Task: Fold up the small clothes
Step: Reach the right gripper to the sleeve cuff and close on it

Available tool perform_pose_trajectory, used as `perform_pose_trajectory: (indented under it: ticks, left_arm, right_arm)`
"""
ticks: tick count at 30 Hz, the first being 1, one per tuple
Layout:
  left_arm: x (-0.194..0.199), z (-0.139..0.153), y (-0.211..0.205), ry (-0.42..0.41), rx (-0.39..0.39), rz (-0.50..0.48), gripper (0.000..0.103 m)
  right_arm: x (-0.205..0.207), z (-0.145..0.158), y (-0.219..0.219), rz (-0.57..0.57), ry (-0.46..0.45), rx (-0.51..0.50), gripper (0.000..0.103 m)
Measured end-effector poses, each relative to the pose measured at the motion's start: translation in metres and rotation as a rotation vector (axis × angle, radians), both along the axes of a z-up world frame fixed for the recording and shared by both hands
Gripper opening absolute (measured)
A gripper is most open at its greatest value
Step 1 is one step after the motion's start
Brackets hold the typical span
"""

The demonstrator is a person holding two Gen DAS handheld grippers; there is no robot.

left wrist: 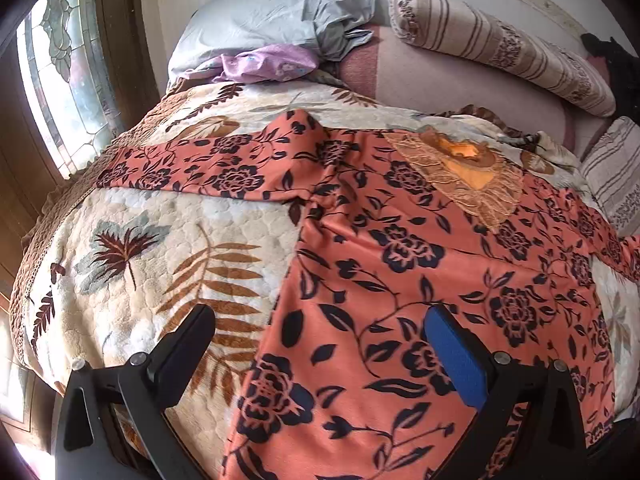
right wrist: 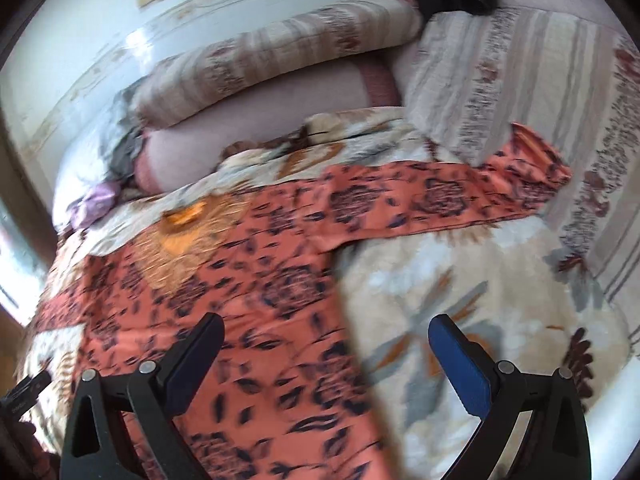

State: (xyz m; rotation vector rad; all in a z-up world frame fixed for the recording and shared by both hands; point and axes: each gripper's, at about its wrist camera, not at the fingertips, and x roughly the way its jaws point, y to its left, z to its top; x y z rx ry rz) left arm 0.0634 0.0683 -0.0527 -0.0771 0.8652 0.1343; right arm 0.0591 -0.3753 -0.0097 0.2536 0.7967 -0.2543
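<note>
An orange garment with black flowers [left wrist: 400, 264] lies spread flat on the bed, sleeves stretched out to both sides and a gold lace panel [left wrist: 464, 168] at its neck. My left gripper [left wrist: 320, 316] hovers open over the garment's left edge near the hem, nothing between its fingers. In the right wrist view, which is blurred by motion, the same garment [right wrist: 248, 280] fills the left half, one sleeve [right wrist: 460, 196] reaching right. My right gripper [right wrist: 326, 326] is open above the garment's right edge, holding nothing.
A cream leaf-patterned quilt [left wrist: 152, 248] covers the bed. A grey pillow [left wrist: 272, 24] with purple cloth [left wrist: 264, 64] and striped bolsters [left wrist: 500, 44] lie at the head. A striped pillow [right wrist: 532, 96] sits far right. A window [left wrist: 60, 72] stands left of the bed.
</note>
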Motion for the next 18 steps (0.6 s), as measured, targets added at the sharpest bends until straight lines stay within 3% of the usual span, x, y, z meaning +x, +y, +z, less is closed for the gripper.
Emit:
perform_pose_trajectory:
  ticks: [3, 8, 11, 13, 14, 17, 18]
  left_arm:
    - [0.014, -0.012, 0.02, 0.019, 0.024, 0.042, 0.103]
    - [0.033, -0.026, 0.038, 0.053, 0.052, 0.074, 0.103]
    - [0.043, -0.034, 0.044, 0.056, 0.054, 0.081, 0.103]
    - [0.048, -0.042, 0.048, 0.061, 0.055, 0.082, 0.103]
    - [0.049, -0.045, 0.049, 0.064, 0.057, 0.083, 0.103]
    - [0.048, -0.05, 0.057, 0.06, 0.04, 0.084, 0.103]
    - [0.048, -0.051, 0.061, 0.059, 0.032, 0.093, 0.103]
  right_arm:
    - [0.022, -0.011, -0.072, -0.136, 0.066, -0.181, 0.101]
    - [0.079, -0.011, -0.151, -0.185, 0.17, -0.562, 0.099]
    - [0.115, -0.013, -0.181, -0.174, 0.208, -0.668, 0.091]
    - [0.136, -0.023, -0.189, -0.158, 0.261, -0.728, 0.091]
    - [0.145, -0.03, -0.195, -0.154, 0.298, -0.735, 0.083]
    - [0.16, -0.05, -0.216, -0.159, 0.406, -0.644, 0.009]
    - [0.157, -0.054, -0.218, -0.161, 0.419, -0.592, 0.008]
